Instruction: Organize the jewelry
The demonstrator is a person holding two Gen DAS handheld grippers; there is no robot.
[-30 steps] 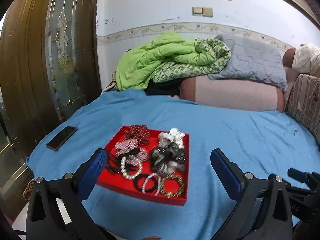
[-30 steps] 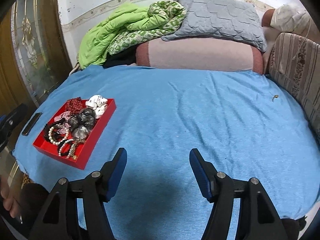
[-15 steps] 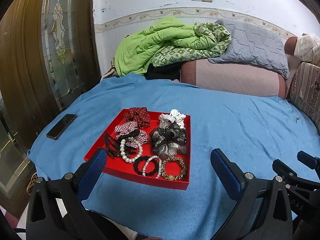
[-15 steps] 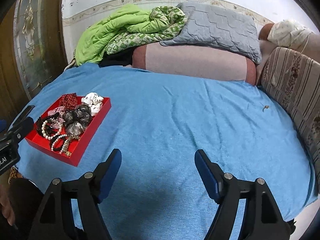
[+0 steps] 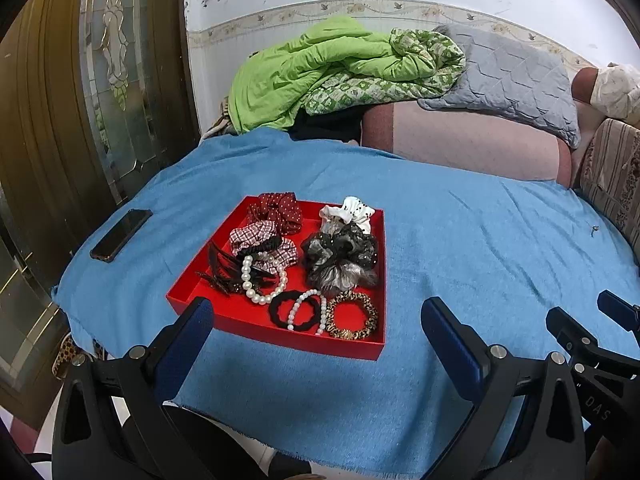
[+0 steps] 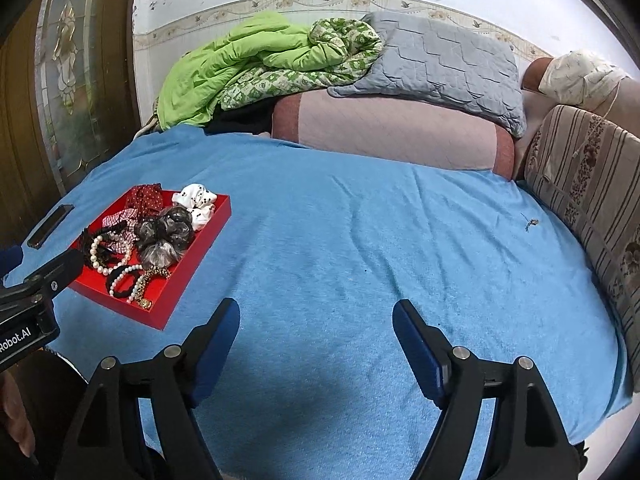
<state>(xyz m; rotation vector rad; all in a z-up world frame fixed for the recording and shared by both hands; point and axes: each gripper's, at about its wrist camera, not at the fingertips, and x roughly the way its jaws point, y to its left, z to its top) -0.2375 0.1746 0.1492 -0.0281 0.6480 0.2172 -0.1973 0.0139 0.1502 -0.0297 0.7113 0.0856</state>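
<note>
both wrist views lifted since earlier frames; tray point(image 5: 362, 350) now sits higher in left view, no piece shifted. phone point(image 5: 121, 234) left of tray on blue cloth point(image 6: 360, 240). tray holds scrunchies point(image 5: 276, 208), claw clip point(image 5: 224, 268), pearls point(image 5: 264, 280), black tie point(image 5: 296, 312), leopard band point(image 5: 352, 314), all loosely heaped. left gripper point(image 5: 316, 328) spread, empty, over near rim. right gripper point(image 6: 316, 328) spread, empty, over bare cloth. stage unclear: everything in tray fits both unsorted pile and finished gathering.

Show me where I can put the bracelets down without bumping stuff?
The widest bare patch is the blue blanket between the red tray and the striped cushion. A narrow strip lies between the tray and the phone. Inside the tray it is crowded.
</note>
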